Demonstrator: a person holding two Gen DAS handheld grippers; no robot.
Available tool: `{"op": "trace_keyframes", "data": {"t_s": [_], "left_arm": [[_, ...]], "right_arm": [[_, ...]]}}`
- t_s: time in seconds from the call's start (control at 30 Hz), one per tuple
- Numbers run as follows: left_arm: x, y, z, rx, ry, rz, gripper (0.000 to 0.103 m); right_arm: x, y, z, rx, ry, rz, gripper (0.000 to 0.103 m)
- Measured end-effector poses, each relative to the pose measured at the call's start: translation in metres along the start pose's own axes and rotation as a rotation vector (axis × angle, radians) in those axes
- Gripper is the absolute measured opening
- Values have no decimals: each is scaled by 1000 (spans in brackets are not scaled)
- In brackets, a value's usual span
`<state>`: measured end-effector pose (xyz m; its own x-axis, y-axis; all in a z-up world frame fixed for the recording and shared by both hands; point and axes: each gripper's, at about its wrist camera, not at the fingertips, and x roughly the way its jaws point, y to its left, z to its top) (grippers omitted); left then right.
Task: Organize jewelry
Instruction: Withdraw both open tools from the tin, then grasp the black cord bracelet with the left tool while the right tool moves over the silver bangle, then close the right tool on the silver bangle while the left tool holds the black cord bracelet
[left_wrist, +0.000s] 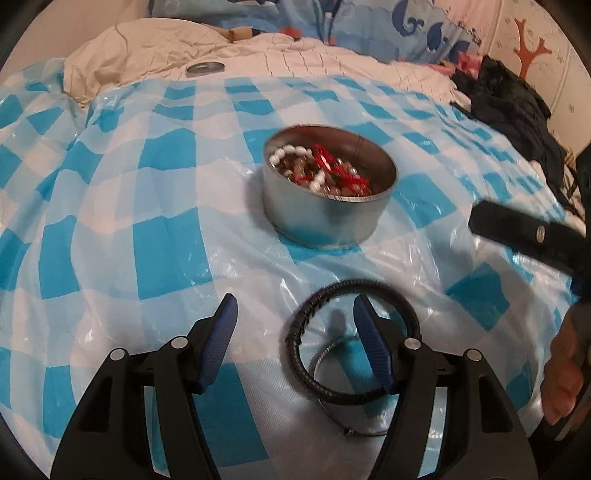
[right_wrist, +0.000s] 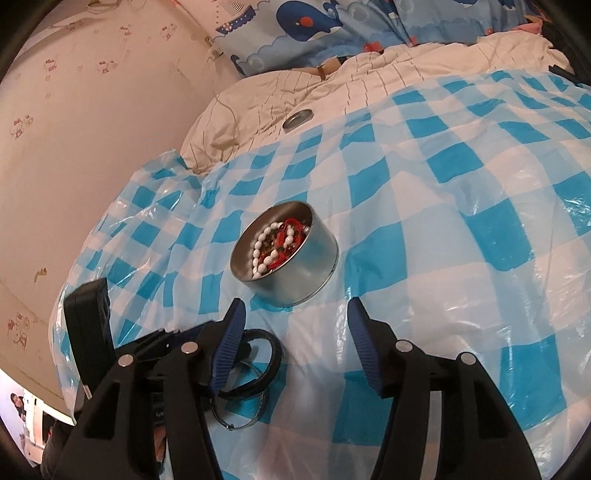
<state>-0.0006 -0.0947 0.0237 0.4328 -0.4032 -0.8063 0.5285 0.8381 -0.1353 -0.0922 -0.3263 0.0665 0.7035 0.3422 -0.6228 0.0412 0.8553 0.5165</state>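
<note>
1. The step in hand looks to be picking up the black braided bracelet (left_wrist: 351, 339), which lies on the blue-and-white checked plastic sheet (left_wrist: 110, 229) spread over the bed, low and right of centre in the left wrist view.
2. The left hand-held gripper (left_wrist: 295, 314) is released, its blue pads wide apart. The right-hand pad (left_wrist: 371, 347) stands inside the bracelet's loop, the other outside it to the left, so the near-left arc of the cord sits between them.
3. To do it well, I judge the fingers should come down around that arc and close on the cord itself. The sheet is slick and wrinkled, and a low pinch may catch plastic with it.
4. A thin metal bangle (left_wrist: 332, 350) lies under or against the bracelet; I cannot tell if they are tangled, so lift slowly.
5. The right hand-held gripper (right_wrist: 295, 314) is also released and grasps nothing, aimed at the sheet below the tin.
6. The round metal tin (left_wrist: 328, 199), in mid-frame, holds white beads and red pieces. It stands apart from the bracelet and is probably its destination.
7. A small round lid (left_wrist: 205, 68) lies on the cream quilt at upper left.
</note>
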Motion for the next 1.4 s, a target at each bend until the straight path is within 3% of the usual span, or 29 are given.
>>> {"op": "trace_keyframes", "data": {"t_s": [0.03,0.1,0.23,0.3,0.43,0.6,0.67,0.73,0.87,1.0,1.1,1.27,1.4], "left_arm": [[1,1,1,-6,3,-5,48],[6,-1,3,15,23,-13,25],[4,-17,0,111,17,18,15],[-1,-16,2,102,14,-5,9],[-15,10,11,-19,-16,-80,8],[-24,55,16,-155,-54,-65,8],[-19,61,13,-173,-38,-56,8],[-11,62,9,-174,-11,-49,8],[-2,63,5,-167,15,-37,8],[7,65,4,-185,40,-51,11],[11,64,3,-175,47,-45,12],[12,57,2,-155,38,-23,11],[1,55,4,-158,-14,-15,9]], "right_arm": [[1,1,-1,-2,3,0,59],[3,2,-2,-6,8,2,59],[4,3,-2,-7,14,6,59],[5,4,-2,-11,17,9,59],[7,9,-4,-31,33,17,59],[23,40,-19,-183,151,73,59],[34,62,-34,-291,216,84,65],[40,77,-47,-379,237,60,76],[52,89,-64,-478,265,-11,76],[58,88,-71,-503,276,-42,76],[58,85,-70,-491,280,-31,62],[54,86,-66,-468,266,-9,62],[40,83,-54,-435,194,-7,62]]}}
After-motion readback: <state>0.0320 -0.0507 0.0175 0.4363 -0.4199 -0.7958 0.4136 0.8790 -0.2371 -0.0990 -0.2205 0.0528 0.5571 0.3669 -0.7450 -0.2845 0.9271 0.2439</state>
